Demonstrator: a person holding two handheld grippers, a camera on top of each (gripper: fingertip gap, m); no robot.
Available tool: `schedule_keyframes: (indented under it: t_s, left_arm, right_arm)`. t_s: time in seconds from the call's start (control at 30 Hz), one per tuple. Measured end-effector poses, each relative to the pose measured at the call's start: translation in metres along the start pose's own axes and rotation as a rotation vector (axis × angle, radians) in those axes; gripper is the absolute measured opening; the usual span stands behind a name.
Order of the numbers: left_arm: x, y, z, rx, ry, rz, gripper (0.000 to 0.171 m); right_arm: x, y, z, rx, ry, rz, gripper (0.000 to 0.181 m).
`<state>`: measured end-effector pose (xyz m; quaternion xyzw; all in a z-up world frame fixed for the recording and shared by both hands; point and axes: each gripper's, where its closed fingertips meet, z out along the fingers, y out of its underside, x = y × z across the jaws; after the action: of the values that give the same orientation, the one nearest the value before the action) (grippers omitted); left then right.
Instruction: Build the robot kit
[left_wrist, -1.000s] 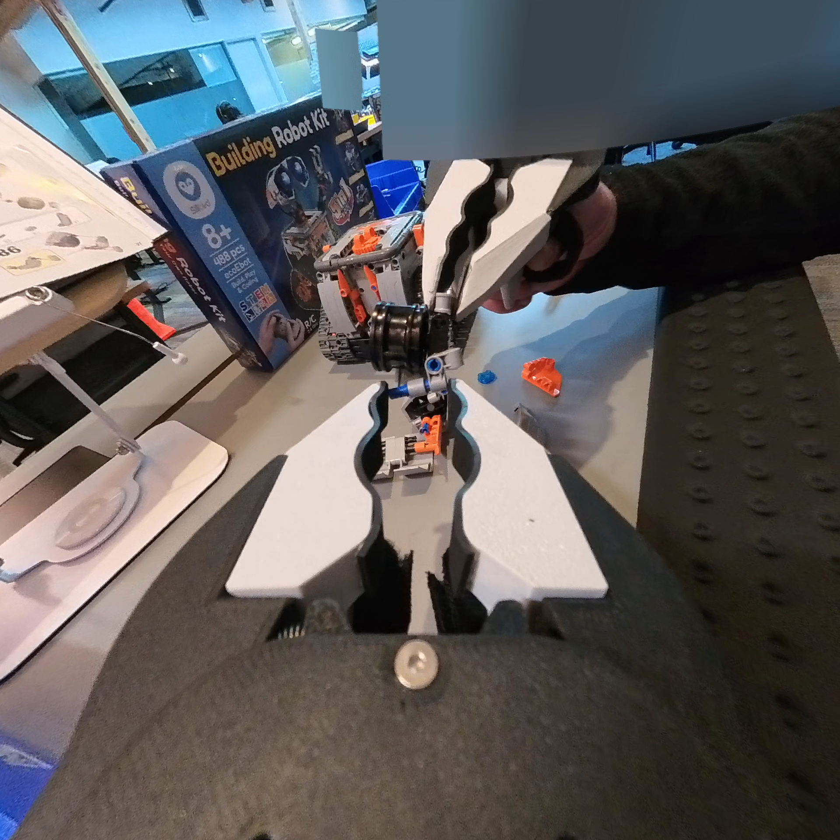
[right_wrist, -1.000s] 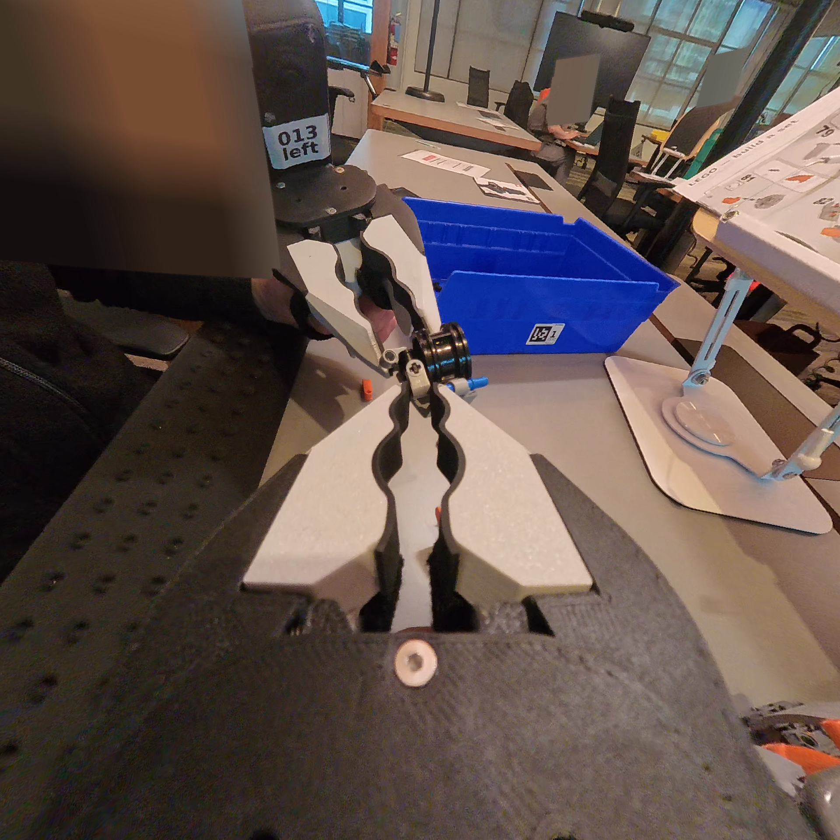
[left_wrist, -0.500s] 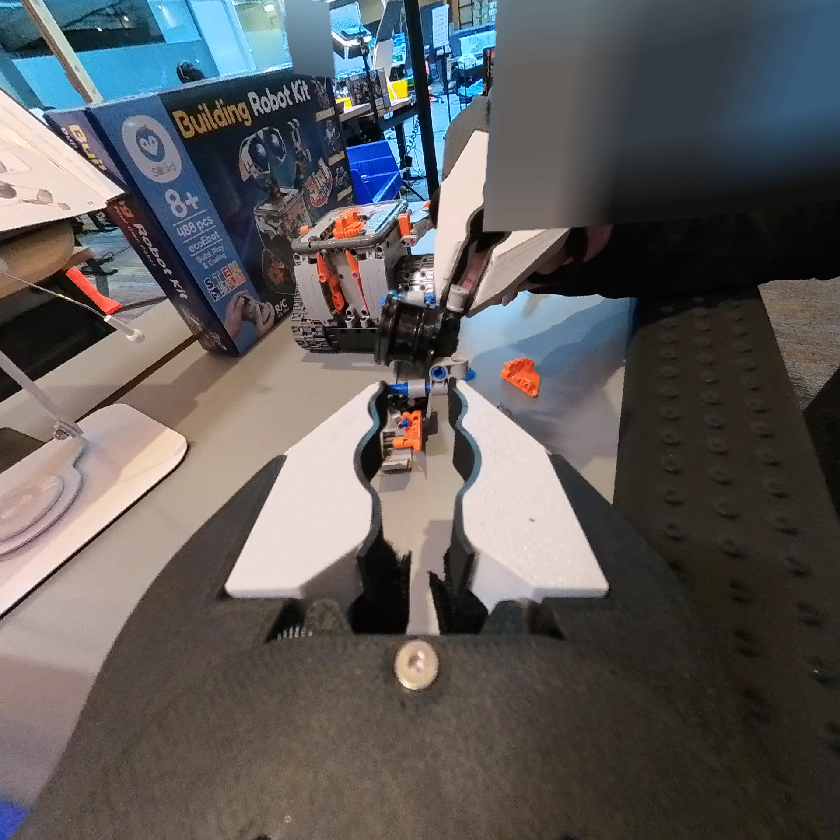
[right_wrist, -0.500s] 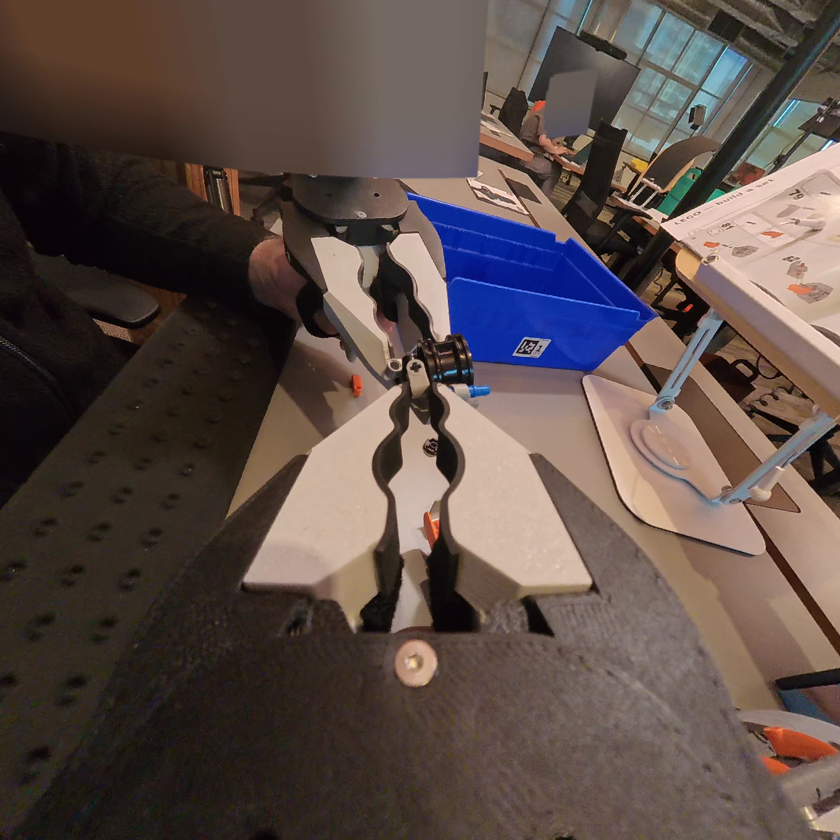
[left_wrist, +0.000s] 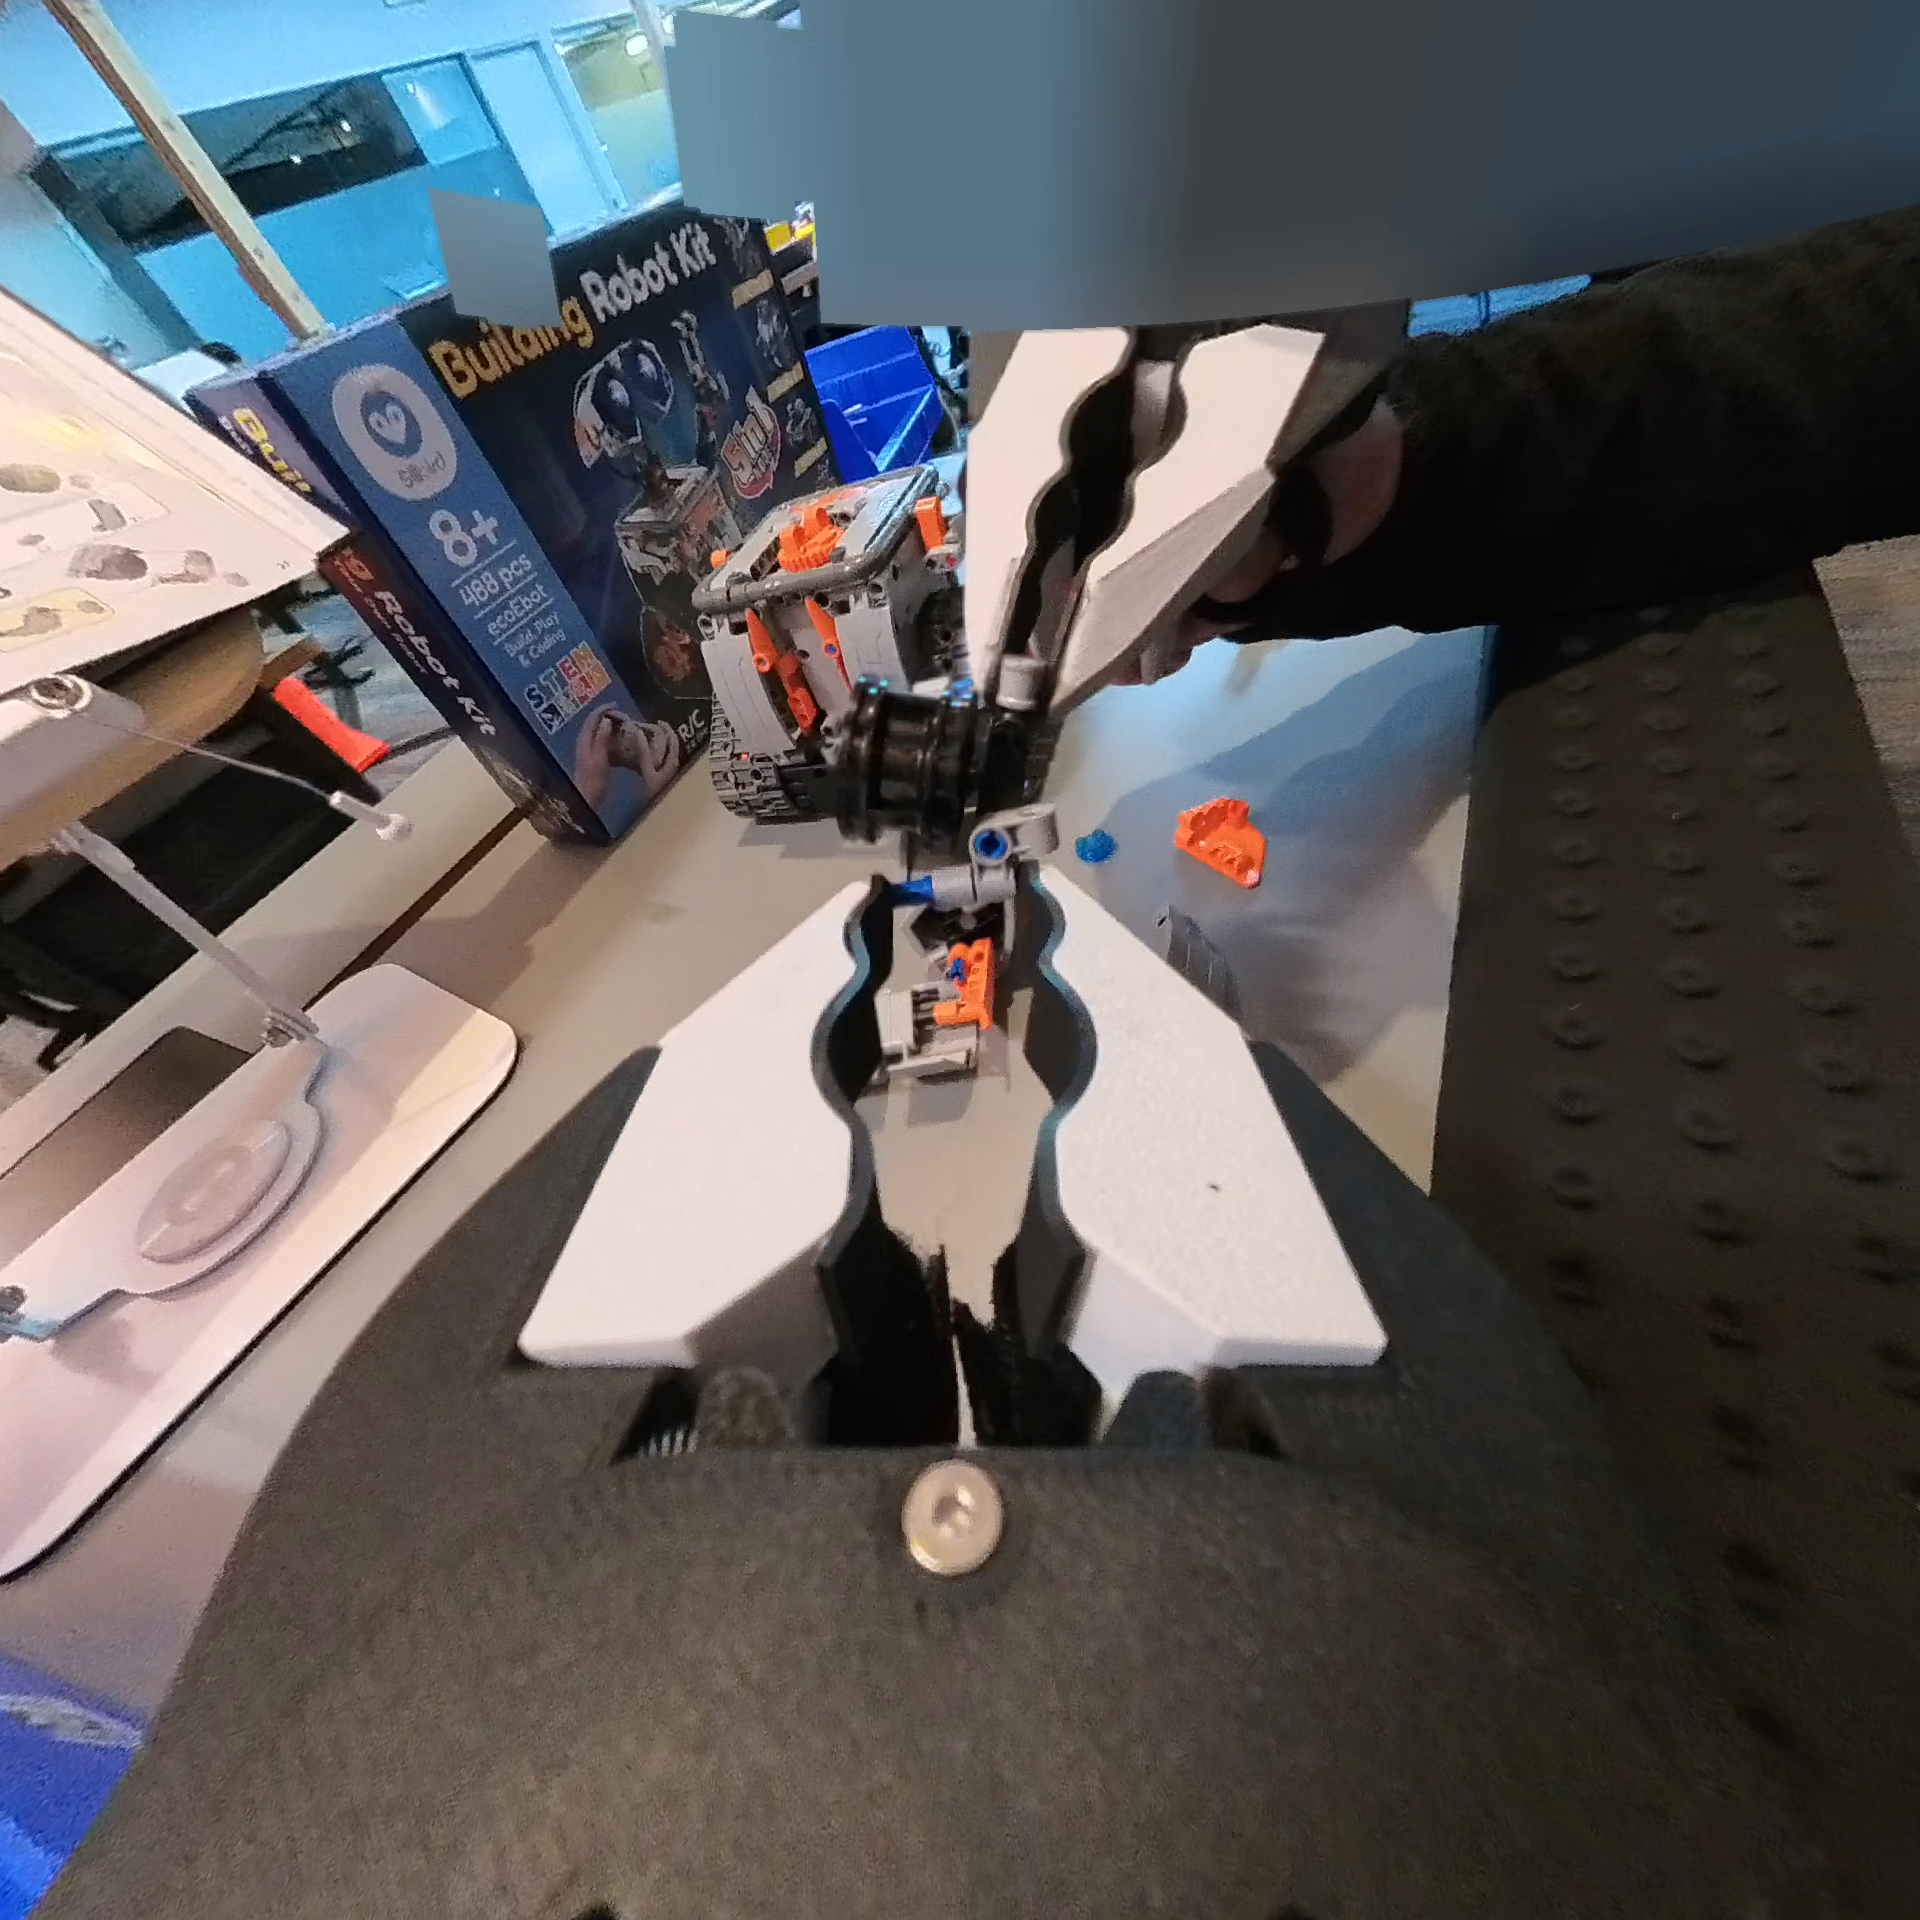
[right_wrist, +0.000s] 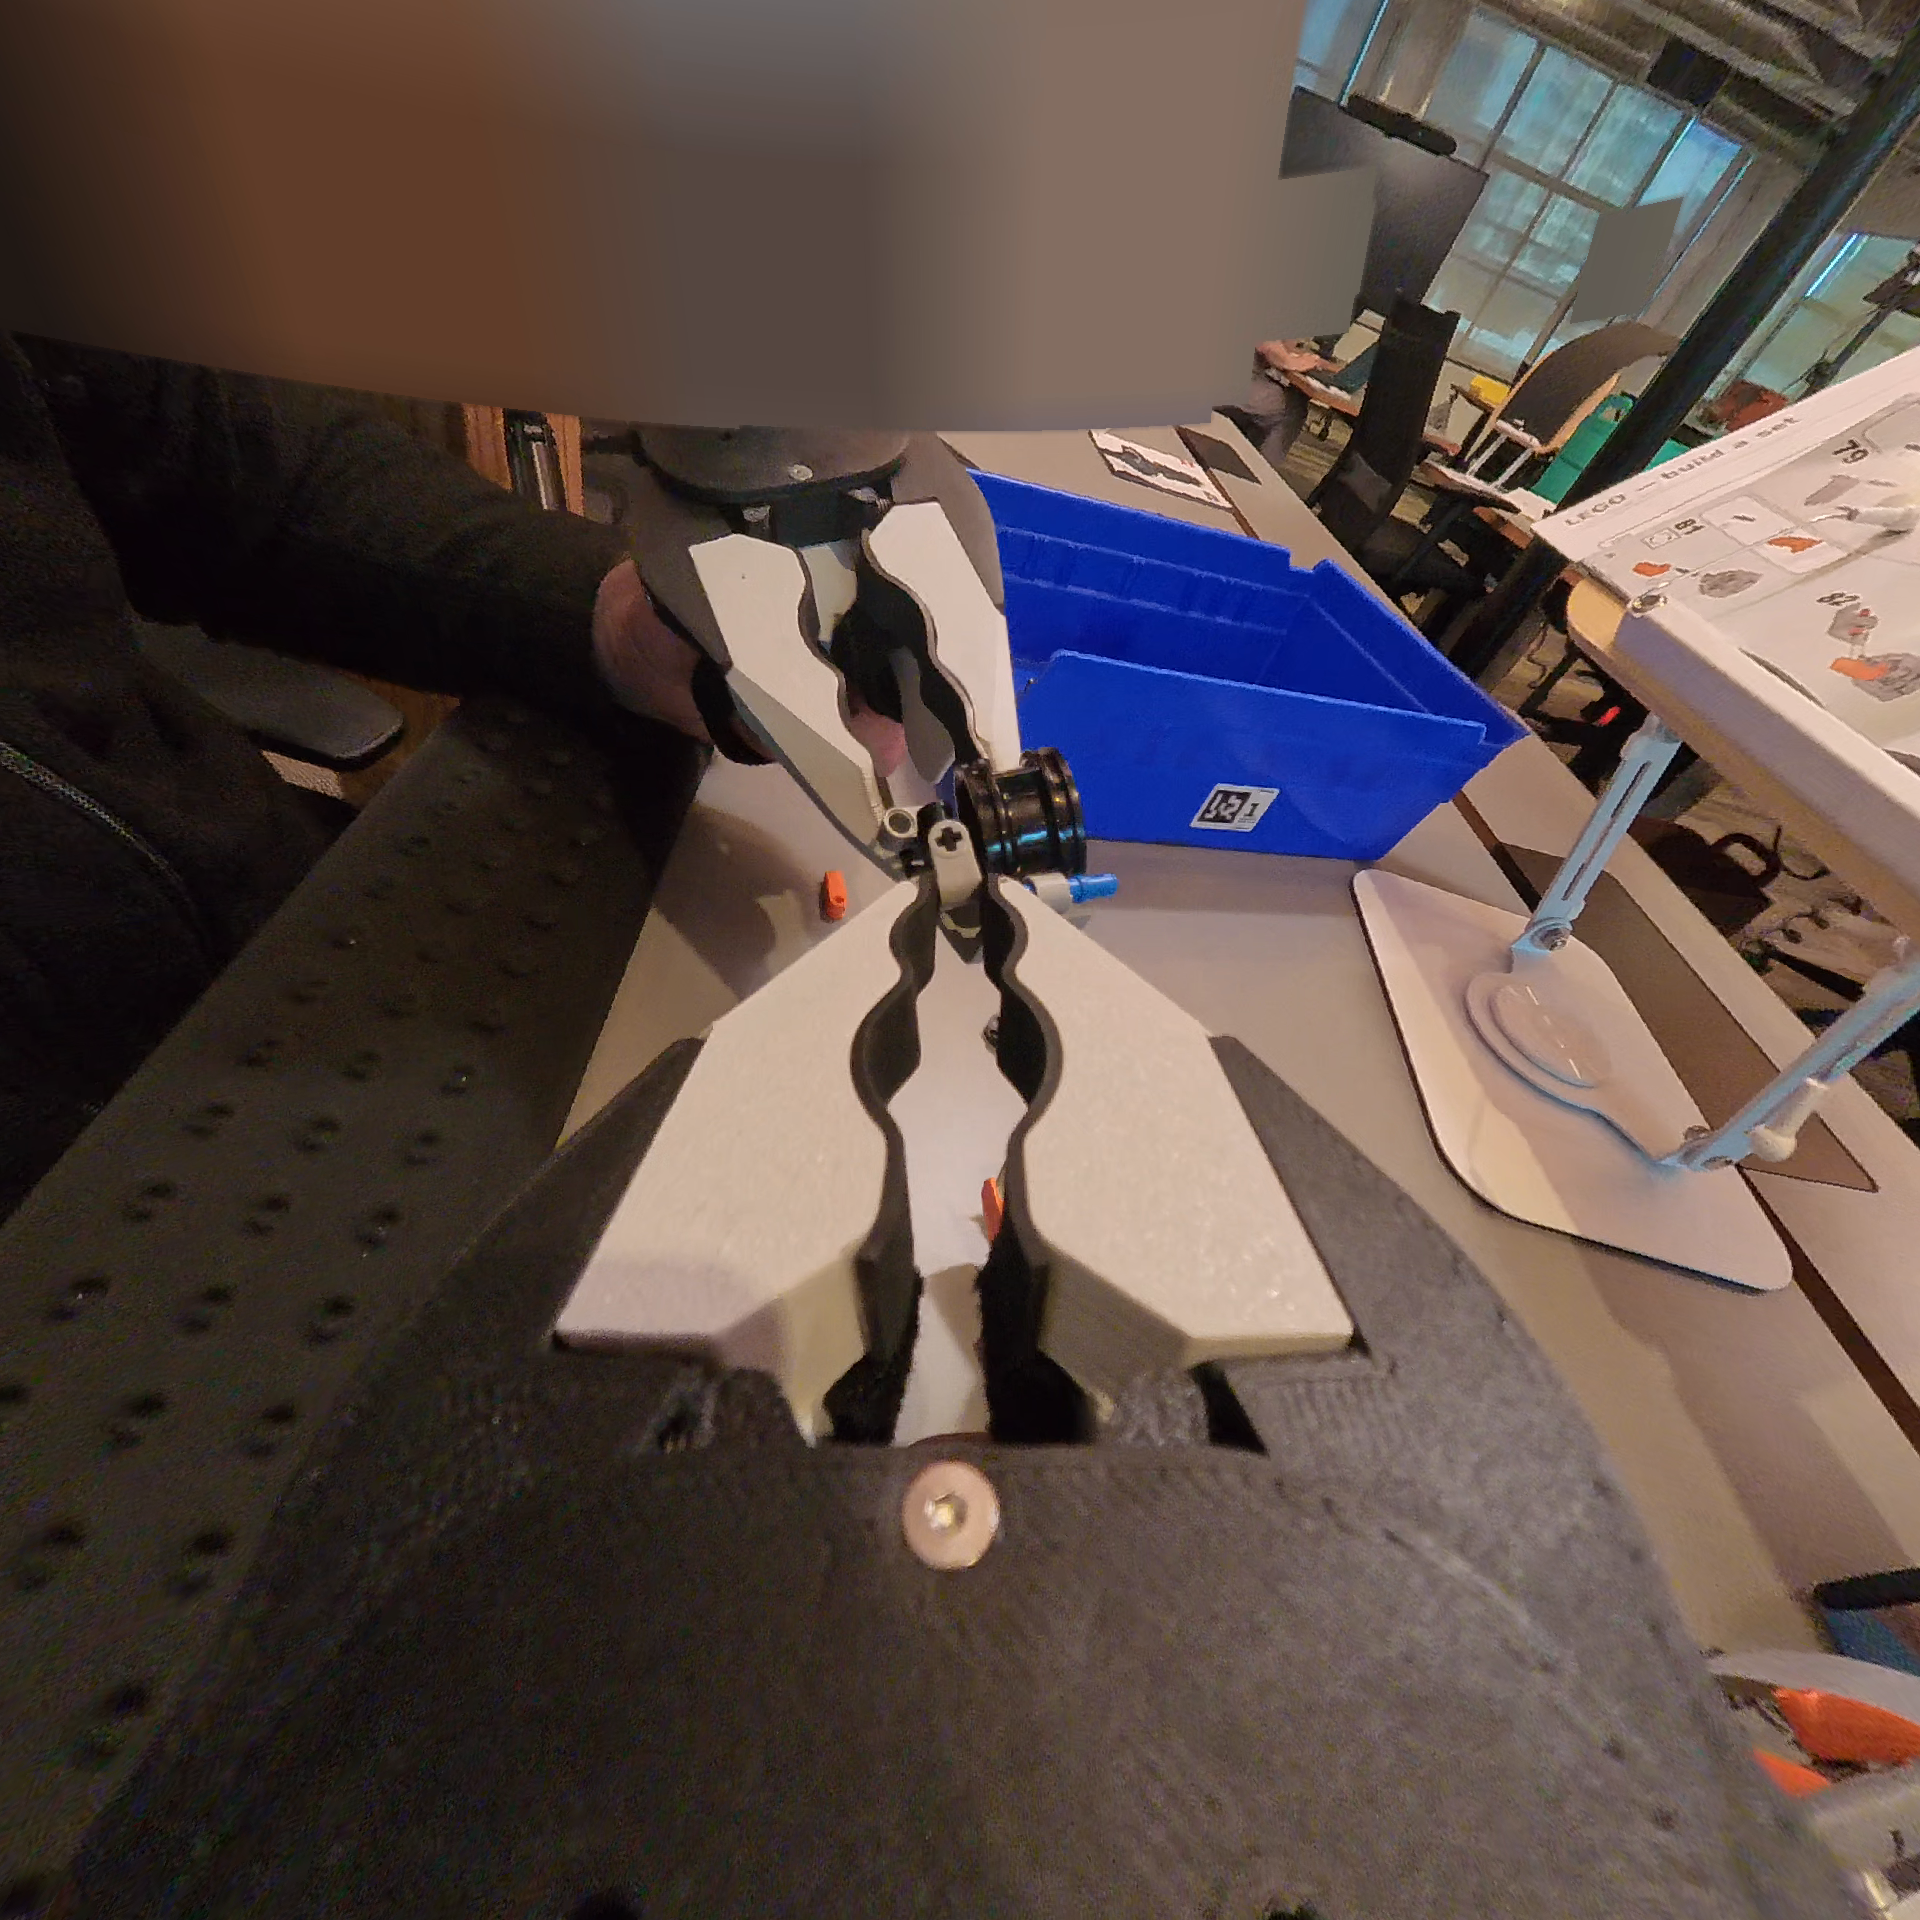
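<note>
I see both grippers meeting over a grey tabletop (left_wrist: 582, 935), each pinching the same small brick assembly: a black wheel hub (left_wrist: 909, 748) on a short grey connector with blue pins. My left gripper (left_wrist: 951, 894) has its fingertips closed on the lower grey connector, and my right gripper (right_wrist: 951, 894) clamps the same piece from the opposite side, just beside the hub (right_wrist: 1023, 810). The assembly is held in the air above the tabletop, between the two grippers.

In the left wrist view, a partly built grey and orange brick robot (left_wrist: 821, 644) stands just behind the hub, with a tall blue kit box (left_wrist: 499, 561) upright to its left. A loose orange brick (left_wrist: 1221, 842) and a tiny blue piece (left_wrist: 1093, 848) lie on the right of the surface, and a small grey and orange sub-assembly (left_wrist: 940, 1013) sits between my fingers on the tabletop. A white stand base (left_wrist: 239, 1174) carrying an instruction booklet occupies the near left. A black perforated mat (left_wrist: 1683, 1039) runs along the right edge.

In the right wrist view, a blue plastic bin (right_wrist: 1226, 675) sits beyond the hub and a small orange peg (right_wrist: 829, 894) lies to the left. The room behind is an open workspace with desks, dark chairs and large paned windows (right_wrist: 1579, 156).
</note>
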<state>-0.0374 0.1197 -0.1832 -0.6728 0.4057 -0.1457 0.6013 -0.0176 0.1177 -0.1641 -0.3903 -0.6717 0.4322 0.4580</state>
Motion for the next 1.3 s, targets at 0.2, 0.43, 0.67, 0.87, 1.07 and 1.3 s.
schedule_keyframes:
  t_s: [0.2, 0.43, 0.67, 0.87, 1.07, 1.3]
  left_arm:
    - [-0.007, -0.002, -0.002, -0.001, -0.074, 0.054, 0.021]
    - [-0.011, 0.007, 0.001, -0.079, -0.149, 0.154, 0.022]
    - [-0.005, 0.011, 0.006, -0.116, -0.137, 0.208, 0.021]
    - [0.009, 0.014, 0.012, -0.137, -0.095, 0.273, 0.021]
    - [0.011, 0.007, 0.01, -0.098, -0.087, 0.263, 0.022]
    - [0.015, 0.003, 0.008, -0.06, -0.049, 0.227, 0.022]
  right_arm:
    - [0.005, 0.008, 0.001, -0.021, 0.007, 0.024, 0.006]
    - [0.011, 0.011, 0.0, -0.049, 0.037, 0.017, 0.017]
    - [0.008, 0.014, 0.003, -0.175, 0.11, -0.202, 0.043]
    - [0.002, 0.031, 0.014, -0.295, 0.148, -0.33, 0.032]
    - [0.001, 0.027, 0.011, -0.258, 0.118, -0.277, 0.032]
    - [-0.002, 0.026, 0.01, -0.183, 0.029, -0.117, 0.031]
